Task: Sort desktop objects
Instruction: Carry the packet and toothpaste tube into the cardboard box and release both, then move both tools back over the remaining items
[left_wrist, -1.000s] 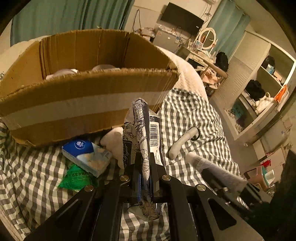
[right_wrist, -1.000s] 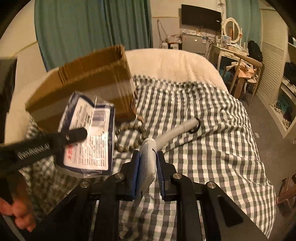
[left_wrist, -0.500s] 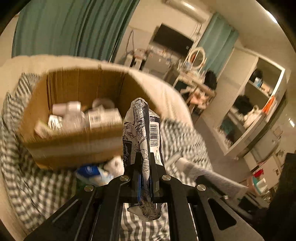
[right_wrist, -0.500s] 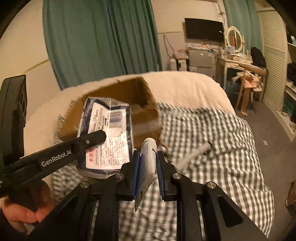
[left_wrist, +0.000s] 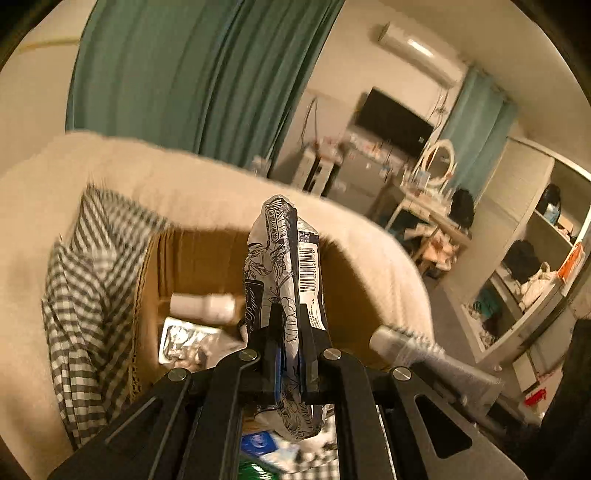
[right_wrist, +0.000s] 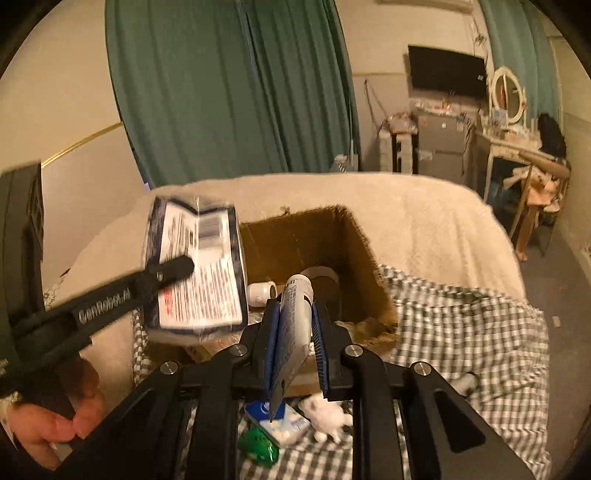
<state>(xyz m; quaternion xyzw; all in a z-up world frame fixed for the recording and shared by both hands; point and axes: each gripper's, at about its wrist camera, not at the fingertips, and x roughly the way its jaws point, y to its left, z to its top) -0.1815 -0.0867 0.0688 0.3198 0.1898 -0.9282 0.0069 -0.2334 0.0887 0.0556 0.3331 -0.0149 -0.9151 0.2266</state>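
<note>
My left gripper (left_wrist: 290, 315) is shut on a dark blue and white patterned packet (left_wrist: 284, 266), held upright over the open cardboard box (left_wrist: 184, 258). In the right wrist view the same packet (right_wrist: 199, 266) hangs in the left gripper (right_wrist: 181, 266) at the box's (right_wrist: 354, 251) left rim. My right gripper (right_wrist: 293, 314) is shut on a white tube (right_wrist: 295, 321), cap pointing toward the box opening. Inside the box lie a white bottle (left_wrist: 203, 306) and a silvery pack (left_wrist: 184, 339).
The box sits on a bed with a checked cloth (right_wrist: 461, 332) and a cream blanket (right_wrist: 406, 206). In front of the box lie a blue tissue pack (right_wrist: 277, 421), a green packet (right_wrist: 258, 446) and a white soft item (right_wrist: 328, 413). Teal curtains (right_wrist: 229, 92) hang behind.
Both grippers rose and moved forward with their loads, from in front of the box to above its opening. The box's inside now shows; the bed items have slid to the bottom of view.
</note>
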